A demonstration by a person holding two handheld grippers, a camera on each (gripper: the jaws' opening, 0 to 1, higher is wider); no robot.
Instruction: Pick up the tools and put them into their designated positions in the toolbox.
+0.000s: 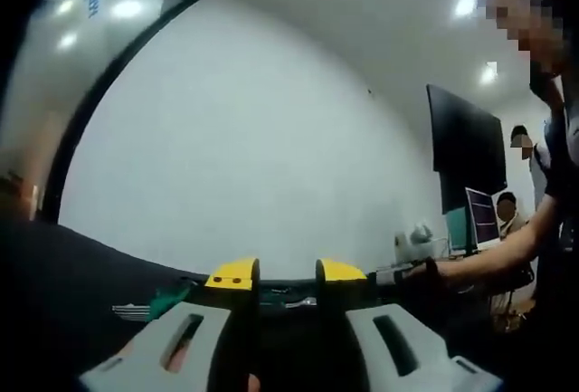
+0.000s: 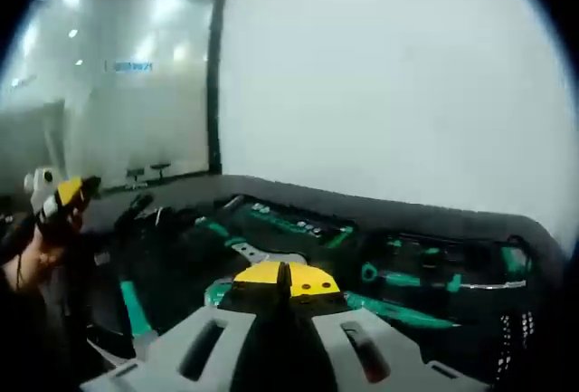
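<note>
White wall fills most of the left gripper view, with a dark screen (image 1: 466,148) at right and people beyond it at a desk. At the frame's bottom the left gripper (image 1: 287,274) stands with its yellow-tipped fingers (image 1: 233,274) apart and nothing between them; past them lies the dark tabletop (image 1: 72,283), where a green-handled tool (image 1: 167,301) shows at lower left, and a person's arm (image 1: 488,252) reaches in from the right. In the right gripper view, wall and a glass partition form the back, and below them the black toolbox (image 2: 434,220) spreads across the middle, its recesses holding green-handled tools (image 2: 298,224). The right gripper (image 2: 288,279) sits at lower centre with its yellow tips pressed together; whether they pinch anything I cannot tell. A loose green-handled screwdriver (image 2: 134,310) lies at lower left. It looks stiff and light, with a smooth shaft likely to slip, so the handle's middle seems the better hold.
</note>
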